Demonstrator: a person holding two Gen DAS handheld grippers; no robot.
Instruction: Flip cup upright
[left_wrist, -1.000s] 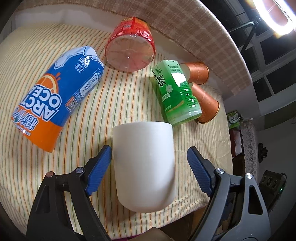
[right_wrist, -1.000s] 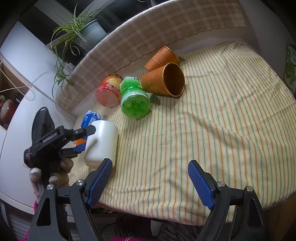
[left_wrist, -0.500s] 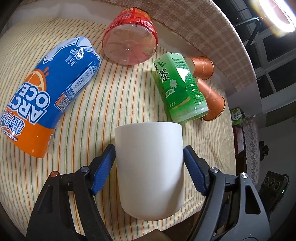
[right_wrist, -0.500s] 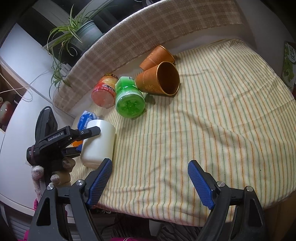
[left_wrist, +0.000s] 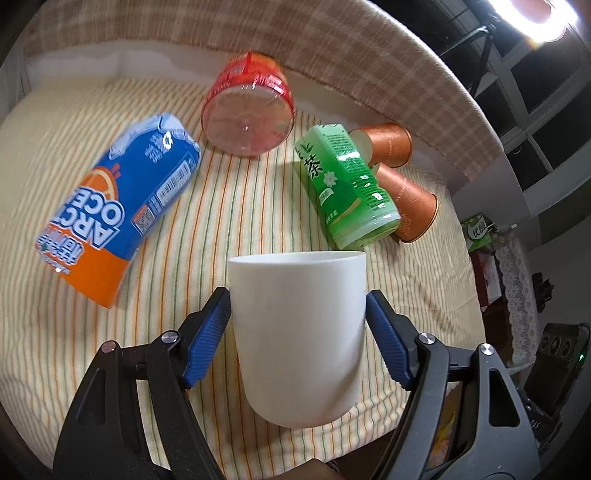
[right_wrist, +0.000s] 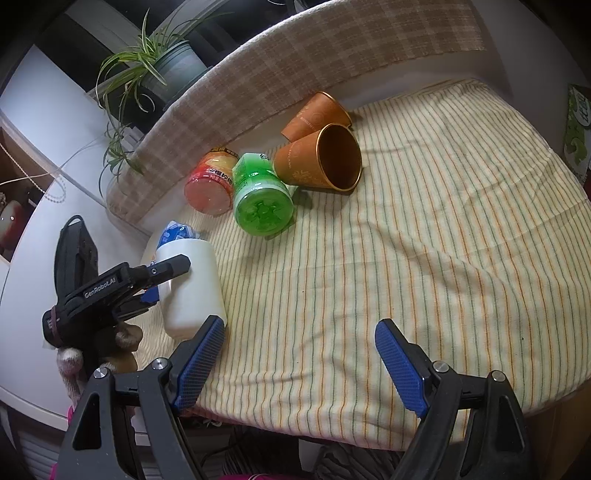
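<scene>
left tongs grip a plain white cup; right tongs gape wide. blue bottle reads "arctic ocean"; left tool says "genrobot.ai".

left gripper clamped (right gripper gapes wide).

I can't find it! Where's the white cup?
The white cup sits between the left tongs at the table's near edge, in front of the green bottle.
</scene>
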